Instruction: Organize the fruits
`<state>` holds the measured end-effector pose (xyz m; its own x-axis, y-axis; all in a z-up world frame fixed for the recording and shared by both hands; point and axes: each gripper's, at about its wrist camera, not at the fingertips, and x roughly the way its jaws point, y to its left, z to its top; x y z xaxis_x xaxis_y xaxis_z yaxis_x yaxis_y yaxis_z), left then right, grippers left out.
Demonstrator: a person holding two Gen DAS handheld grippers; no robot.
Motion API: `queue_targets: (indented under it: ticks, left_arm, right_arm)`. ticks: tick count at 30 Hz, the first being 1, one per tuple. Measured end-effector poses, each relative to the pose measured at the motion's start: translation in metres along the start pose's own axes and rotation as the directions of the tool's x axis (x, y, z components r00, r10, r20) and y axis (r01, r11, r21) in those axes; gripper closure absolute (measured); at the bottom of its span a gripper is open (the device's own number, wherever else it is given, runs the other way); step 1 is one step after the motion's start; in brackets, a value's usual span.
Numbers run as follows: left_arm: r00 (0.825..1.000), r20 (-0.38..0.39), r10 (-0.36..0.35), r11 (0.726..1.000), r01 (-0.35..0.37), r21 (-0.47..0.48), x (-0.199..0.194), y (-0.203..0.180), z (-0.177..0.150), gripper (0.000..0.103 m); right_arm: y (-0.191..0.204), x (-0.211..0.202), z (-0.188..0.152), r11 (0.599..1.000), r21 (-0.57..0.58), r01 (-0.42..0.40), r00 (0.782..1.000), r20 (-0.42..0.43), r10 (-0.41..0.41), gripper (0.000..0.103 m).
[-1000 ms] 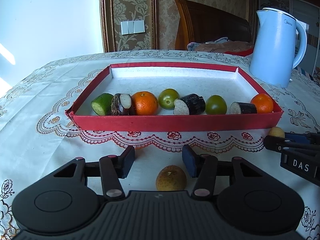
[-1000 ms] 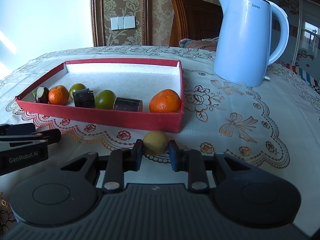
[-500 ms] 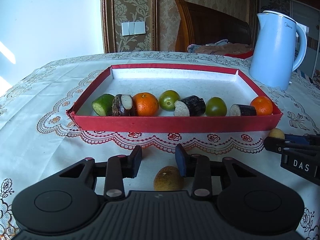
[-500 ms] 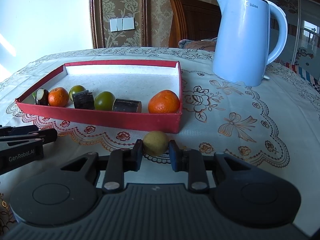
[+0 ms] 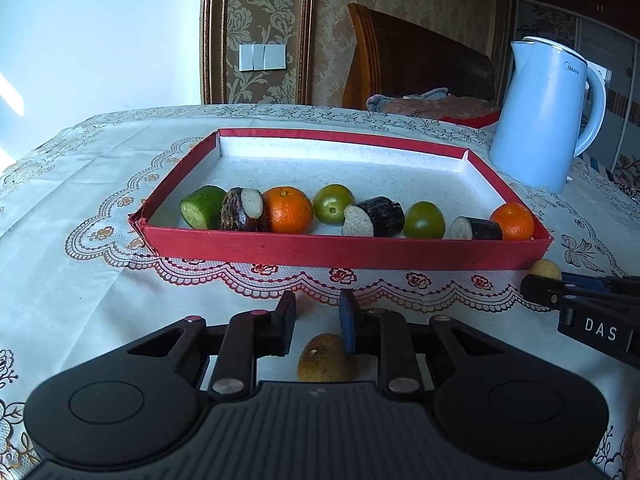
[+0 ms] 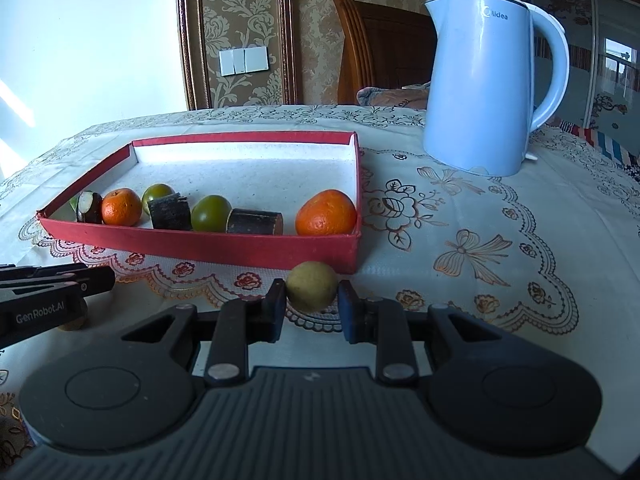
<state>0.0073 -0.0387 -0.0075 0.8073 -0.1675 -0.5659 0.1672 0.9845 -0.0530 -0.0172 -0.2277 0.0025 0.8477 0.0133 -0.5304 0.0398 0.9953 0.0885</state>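
A red tray [image 5: 348,250] holds a row of fruit pieces: a green piece, dark pieces, oranges [image 5: 289,210] and green fruits [image 5: 424,220]. A yellow-brown fruit [image 5: 325,358] lies on the tablecloth under my left gripper [image 5: 318,320], whose jaws stand narrowly apart above it, not touching it. In the right wrist view my right gripper [image 6: 312,300] is shut on a yellow-green fruit [image 6: 312,286] just in front of the tray's near right corner [image 6: 352,254]. That fruit also shows in the left wrist view [image 5: 545,270].
A light blue kettle [image 6: 488,92] stands behind and right of the tray. A wooden chair [image 5: 408,60] stands past the table's far edge. The lace tablecloth [image 6: 480,248] covers the table. The left gripper's fingers [image 6: 60,280] show at the left in the right wrist view.
My left gripper's jaws have closed in from wide to narrow above the yellow-brown fruit, and the view has risen slightly. The right gripper has kept its hold on its fruit.
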Motion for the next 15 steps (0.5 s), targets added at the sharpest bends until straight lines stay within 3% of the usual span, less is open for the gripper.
queue_targets:
  ticks: [15]
  left_arm:
    - [0.995, 0.096, 0.010, 1.000, -0.011, 0.015, -0.014, -0.002, 0.007, 0.091]
  right_arm:
    - [0.013, -0.016, 0.010, 0.989, -0.063, -0.137, 0.986, 0.089, 0.142, 0.077]
